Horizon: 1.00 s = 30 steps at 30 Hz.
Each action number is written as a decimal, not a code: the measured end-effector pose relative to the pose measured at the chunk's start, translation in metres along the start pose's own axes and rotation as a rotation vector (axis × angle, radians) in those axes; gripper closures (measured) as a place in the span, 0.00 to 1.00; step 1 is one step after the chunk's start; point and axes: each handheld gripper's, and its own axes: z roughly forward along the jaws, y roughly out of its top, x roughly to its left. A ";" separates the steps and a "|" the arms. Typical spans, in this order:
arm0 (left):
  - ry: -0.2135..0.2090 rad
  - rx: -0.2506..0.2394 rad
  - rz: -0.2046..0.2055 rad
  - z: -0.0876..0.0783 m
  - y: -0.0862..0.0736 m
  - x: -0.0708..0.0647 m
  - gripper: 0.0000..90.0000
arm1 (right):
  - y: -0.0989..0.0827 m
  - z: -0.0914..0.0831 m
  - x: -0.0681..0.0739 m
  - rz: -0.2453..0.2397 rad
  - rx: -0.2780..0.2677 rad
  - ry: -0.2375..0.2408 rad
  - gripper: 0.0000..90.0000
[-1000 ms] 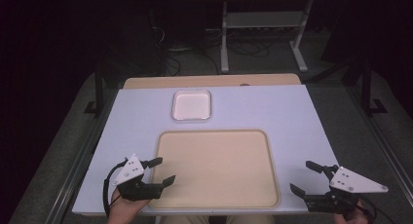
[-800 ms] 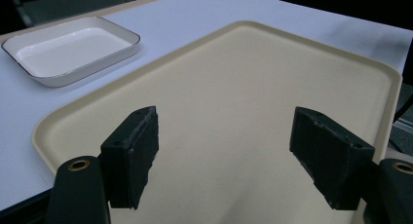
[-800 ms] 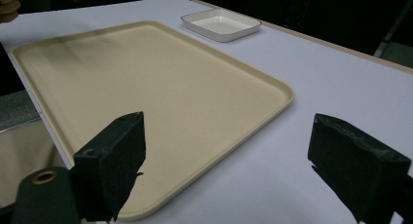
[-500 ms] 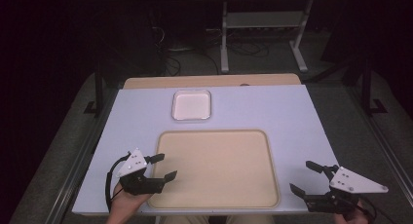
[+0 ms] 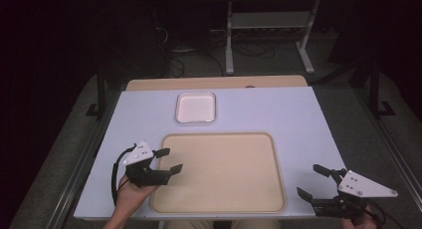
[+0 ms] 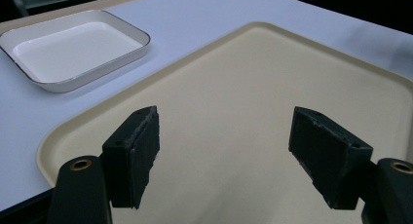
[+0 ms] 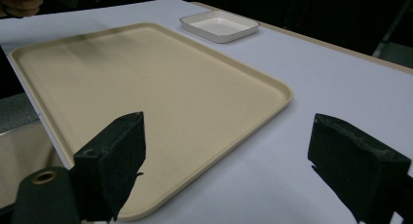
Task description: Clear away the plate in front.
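The high view looks forward and down over the whole table (image 5: 298, 114). Each gripper view sits low and close at a near corner, facing inward; all share the beige tray (image 5: 224, 154) and white dish (image 5: 195, 107).

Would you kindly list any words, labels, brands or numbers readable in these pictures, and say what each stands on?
None can be read: the beige tray, the white dish, the table and both grippers, left and right, bear no legible text.
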 end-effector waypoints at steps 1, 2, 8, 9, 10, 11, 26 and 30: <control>0.003 0.001 0.000 0.003 0.003 0.003 0.29 | 0.000 0.000 0.000 0.002 -0.001 0.000 0.14; 0.003 0.001 0.000 0.003 0.003 0.003 0.29 | 0.000 0.000 -0.001 0.004 -0.003 0.000 0.14; 0.012 0.011 -0.001 0.011 0.013 0.011 0.29 | 0.000 0.000 -0.001 0.002 -0.005 0.004 0.14; 0.013 0.008 -0.001 0.012 0.015 0.012 0.29 | 0.000 0.000 0.000 0.002 -0.006 0.004 0.14; 0.013 0.010 -0.001 0.013 0.017 0.013 0.29 | 0.000 0.000 0.000 0.002 -0.006 0.004 0.14; 0.017 0.012 0.001 0.015 0.019 0.014 0.29 | 0.000 0.000 0.000 0.002 -0.006 0.004 0.14; 0.061 0.022 0.003 0.028 0.035 0.031 0.32 | 0.000 0.001 -0.001 0.004 0.000 0.008 0.14; 0.067 0.026 -0.005 0.030 0.039 0.035 0.33 | 0.000 0.001 0.000 0.004 0.001 0.007 0.14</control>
